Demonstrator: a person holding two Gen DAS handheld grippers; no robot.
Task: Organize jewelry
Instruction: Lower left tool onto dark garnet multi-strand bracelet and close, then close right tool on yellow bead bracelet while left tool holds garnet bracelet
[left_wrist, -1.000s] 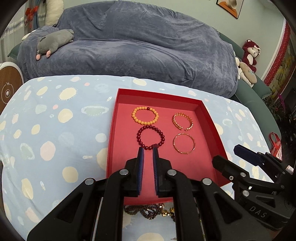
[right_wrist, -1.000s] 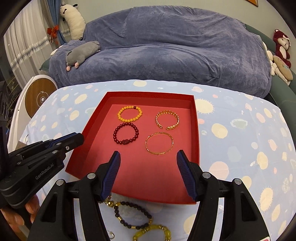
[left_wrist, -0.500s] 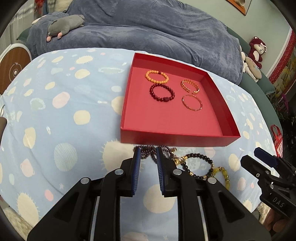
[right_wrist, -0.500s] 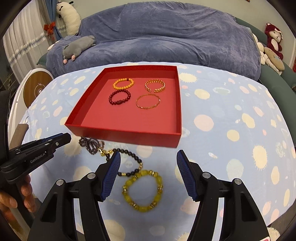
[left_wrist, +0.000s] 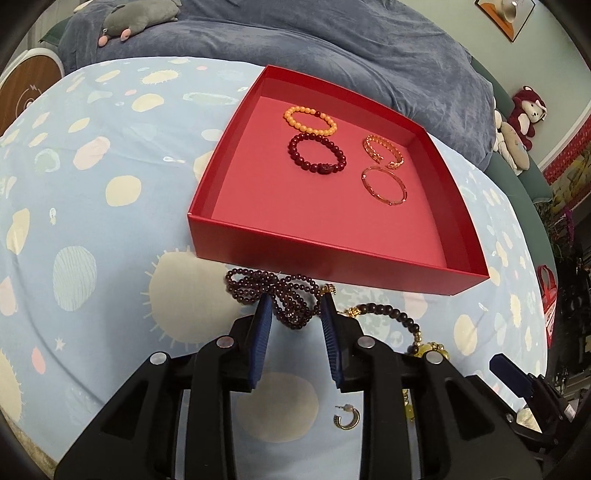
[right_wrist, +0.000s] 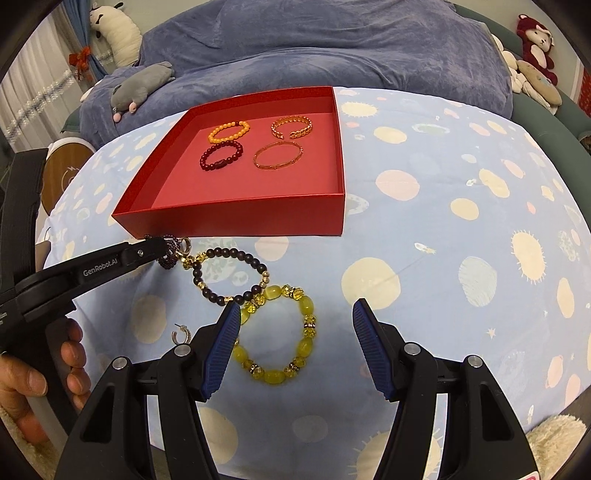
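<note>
A red tray (left_wrist: 314, 254) (right_wrist: 229, 218) holds several bracelets: orange beads (left_wrist: 310, 119), dark red beads (left_wrist: 317, 153), a gold chain cuff (left_wrist: 382, 151) and a thin gold bangle (left_wrist: 384, 181). In front of it on the cloth lie a bunched dark purple bead strand (left_wrist: 269, 291) (right_wrist: 168, 258), a black-bead bracelet (right_wrist: 229, 275) (left_wrist: 395, 317), a yellow bead bracelet (right_wrist: 277, 332) and a small gold hoop earring (left_wrist: 346, 419) (right_wrist: 181, 334). My left gripper (left_wrist: 295, 310) (right_wrist: 162, 245) is open, its fingers astride the purple strand. My right gripper (right_wrist: 293, 314) is wide open above the yellow bracelet.
The table has a light blue cloth with pale spots (right_wrist: 443, 221). Behind it stands a sofa under a blue-grey cover (right_wrist: 314, 48) with plush toys (right_wrist: 142, 88) (left_wrist: 524, 110). A round wooden stool (left_wrist: 26, 88) stands at the left. The table's front edge is close below both grippers.
Both grippers drew back from over the tray to the loose jewelry in front of it. My left gripper opened wider and came down around the purple strand.
</note>
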